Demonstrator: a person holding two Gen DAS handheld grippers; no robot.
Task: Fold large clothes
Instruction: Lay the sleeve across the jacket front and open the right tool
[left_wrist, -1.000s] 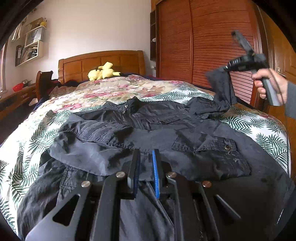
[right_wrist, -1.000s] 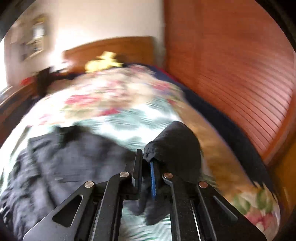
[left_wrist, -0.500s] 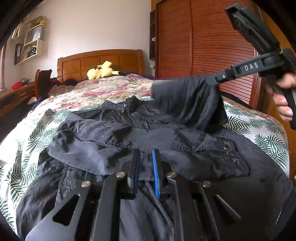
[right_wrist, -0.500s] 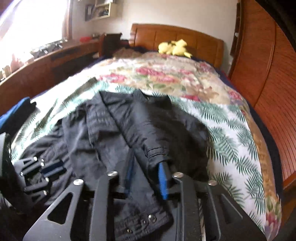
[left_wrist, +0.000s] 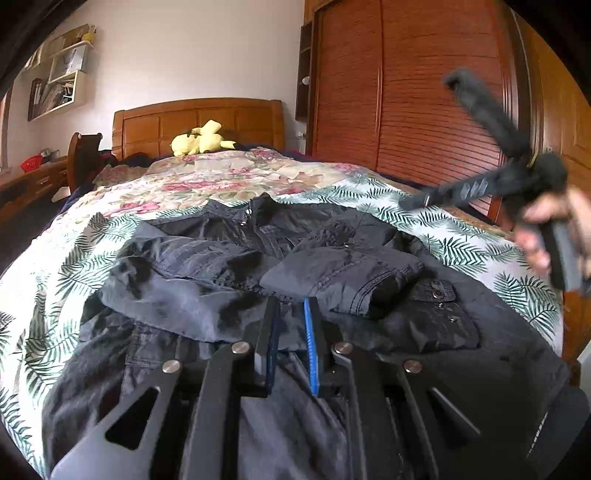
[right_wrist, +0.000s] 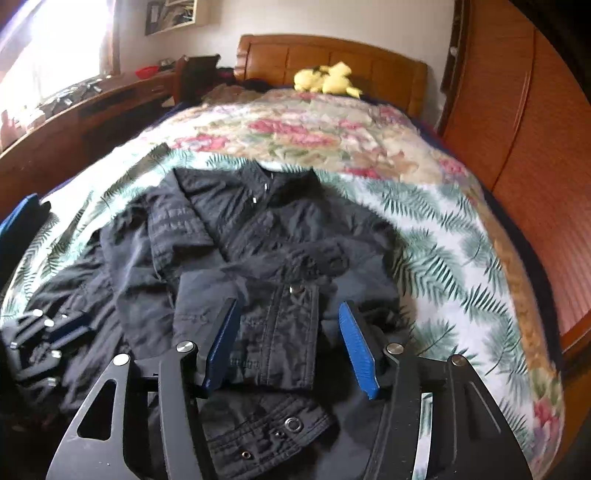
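A dark grey jacket (left_wrist: 207, 266) (right_wrist: 258, 229) lies spread face up on the bed, collar toward the headboard. Its right sleeve (left_wrist: 343, 273) (right_wrist: 280, 332) is folded across the chest, cuff toward me. My right gripper (right_wrist: 289, 303) hovers over that cuff with its jaws opening; the cuff lies between the blue pads, untouched. From the left wrist view it is a blurred shape (left_wrist: 410, 202) held by a hand (left_wrist: 554, 225). My left gripper (left_wrist: 291, 302) (right_wrist: 55, 332) sits low over the jacket's hem, its jaws almost together; I see no cloth pinched.
The bed cover (left_wrist: 461, 243) has a leaf and flower print. A yellow plush toy (left_wrist: 199, 142) (right_wrist: 327, 83) lies by the wooden headboard (left_wrist: 236, 118). A wooden wardrobe (left_wrist: 406, 92) stands close on the right, a desk (right_wrist: 74, 122) on the left.
The right gripper carried the sleeve from the bed's right side over onto the jacket's chest, then opened and let it drop. The left gripper stayed put.
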